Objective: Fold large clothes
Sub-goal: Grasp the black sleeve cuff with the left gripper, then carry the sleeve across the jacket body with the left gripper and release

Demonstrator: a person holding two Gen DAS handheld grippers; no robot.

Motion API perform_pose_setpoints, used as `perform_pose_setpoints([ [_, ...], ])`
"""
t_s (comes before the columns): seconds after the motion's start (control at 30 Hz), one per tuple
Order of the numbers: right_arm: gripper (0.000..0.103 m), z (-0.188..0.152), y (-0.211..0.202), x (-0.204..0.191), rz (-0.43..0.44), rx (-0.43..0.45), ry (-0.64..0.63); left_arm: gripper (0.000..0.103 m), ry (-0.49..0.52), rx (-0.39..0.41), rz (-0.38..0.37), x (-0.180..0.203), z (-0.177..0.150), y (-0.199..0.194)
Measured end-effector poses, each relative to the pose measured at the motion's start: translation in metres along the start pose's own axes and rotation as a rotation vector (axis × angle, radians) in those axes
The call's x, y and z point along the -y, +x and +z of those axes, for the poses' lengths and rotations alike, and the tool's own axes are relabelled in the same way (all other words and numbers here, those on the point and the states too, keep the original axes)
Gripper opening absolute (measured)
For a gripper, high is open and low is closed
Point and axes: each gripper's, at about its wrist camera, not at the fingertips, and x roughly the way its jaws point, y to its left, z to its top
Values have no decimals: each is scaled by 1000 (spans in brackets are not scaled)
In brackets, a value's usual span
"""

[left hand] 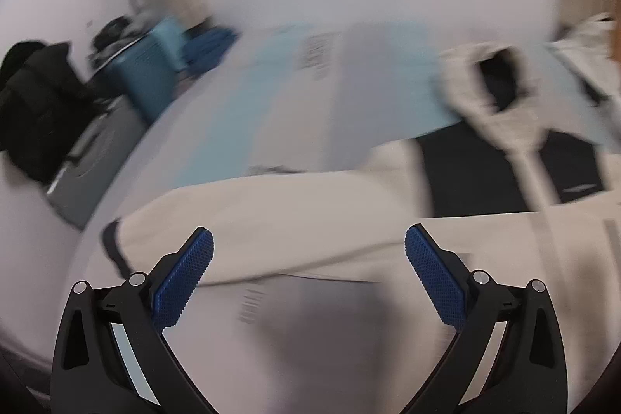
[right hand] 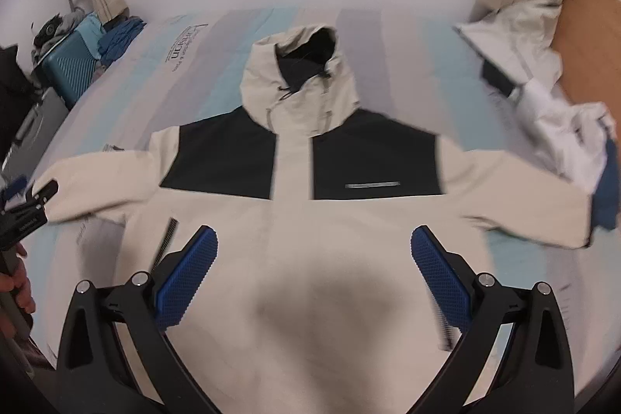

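- Jacket (right hand: pixel 295 181), cream with two black chest panels, lies front-up and spread flat on the bed (right hand: pixel 217 64), straight ahead of our right tongs (right hand: pixel 313 239).
- Its hood (right hand: pixel 299 76) points away from us, and both sleeves reach outward to either side.
- We hold the right tongs wide apart, blue pads (right hand: pixel 186 278) gripping nothing, hovering over the cream lower body of the jacket.
- The left sleeve (right hand: pixel 97 181) ends far to the left of the right tongs; there we see our left tongs (right hand: pixel 23 204) at the cuff, with a hand (right hand: pixel 19 291) below them.
- From the right wrist view we cannot tell whether the left tongs touch that cuff.
- In the left wrist view, which is blurred, the left tongs (left hand: pixel 308 239) stand wide as well, nothing between the pads (left hand: pixel 182 282).
- The sleeve (left hand: pixel 252 220) stretches across just ahead of those left pads, its dark cuff (left hand: pixel 112 243) off to their left.
- A second pale garment (right hand: pixel 543 96) sits crumpled far right of the right tongs, near the wooden headboard (right hand: pixel 590 37).
- A blue suitcase (right hand: pixel 70 68) stands off the bed, far left of the right tongs.
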Motion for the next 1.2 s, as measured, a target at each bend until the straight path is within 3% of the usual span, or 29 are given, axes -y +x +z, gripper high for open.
perform_pose_setpoints([
  [0.17,96,10,42,-31,10,-19,64,97,-65,-104,105,-115,-20,94],
  [0.33,96,15,90,-54,-11,-27,59,97,-194,-177,195,-228,-44,154],
  [0.43,96,13,130,-51,-42,-92,106,97,-210,-187,200,-265,-51,177],
  [0.67,96,10,180,-44,-155,-183,93,96,-158,-214,92,-264,-66,206],
  [0.77,96,9,184,-38,-165,-207,101,68,-171,-205,81,-258,-69,207],
  [0.8,96,9,184,-37,-165,-206,104,54,-178,-201,79,-259,-70,206],
  [0.83,96,8,184,-35,-161,-205,108,50,-188,-200,69,-256,-69,204],
  [1.1,96,0,186,-8,-139,-196,100,45,-167,-137,165,-228,-47,158],
  [1.2,96,0,187,15,-145,-202,114,45,-142,-92,174,-186,-23,123],
])
